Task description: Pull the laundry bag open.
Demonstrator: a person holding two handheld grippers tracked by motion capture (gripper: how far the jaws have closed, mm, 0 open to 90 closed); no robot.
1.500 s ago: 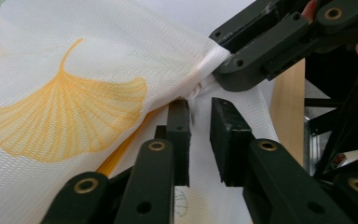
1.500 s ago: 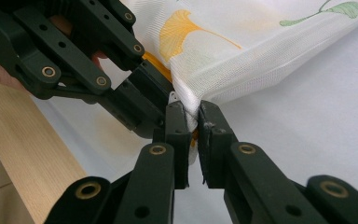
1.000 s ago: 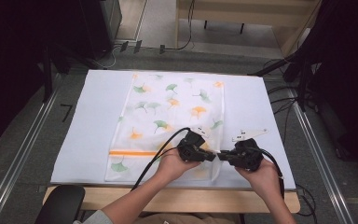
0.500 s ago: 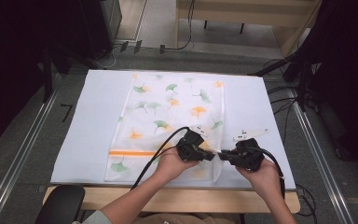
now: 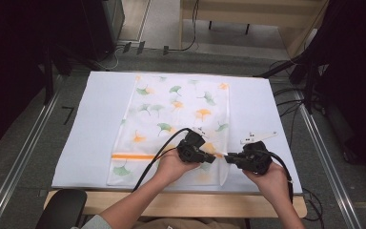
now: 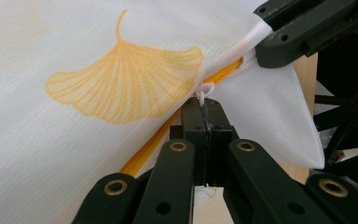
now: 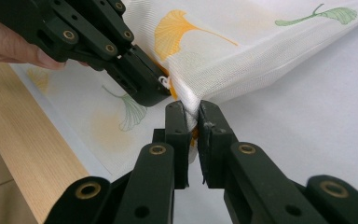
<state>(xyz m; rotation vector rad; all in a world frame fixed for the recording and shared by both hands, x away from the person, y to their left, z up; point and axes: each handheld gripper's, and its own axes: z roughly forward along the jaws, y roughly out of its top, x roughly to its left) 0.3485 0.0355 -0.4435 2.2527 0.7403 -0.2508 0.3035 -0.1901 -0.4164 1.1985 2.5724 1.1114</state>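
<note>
A white mesh bag [image 5: 171, 129] printed with ginkgo leaves lies flat on the white sheet [image 5: 88, 138] that covers the table, running from near the far edge down to the near edge, a little left of the middle. An orange zipper line [image 5: 133, 156] crosses it close to the near edge.

The left gripper [image 5: 212, 159] sits over the bag's near right part, by the right end of that orange line. In the left gripper view its 2 jaws are pressed together on a small white zipper pull [image 6: 204, 91], which stands right at their tips. That hold looks meant to draw the pull along the zipper.

Just to the right, the right gripper [image 5: 228, 160] faces it, tip nearly to tip, at the bag's right edge. In the right gripper view its jaws pinch the bunched mesh edge [image 7: 192, 108] and lift it slightly off the sheet. I judge this as the anchor: it keeps the fabric taut so the pull can slide rather than drag the bag.

Whether the zipper is open or shut along its length is hard to make out, since the 2 hands and grippers cover its right end in the high view. What the bag holds, if anything, cannot be told. The near right corner of the bag is partly hidden under the right hand [image 5: 271, 181].
</note>
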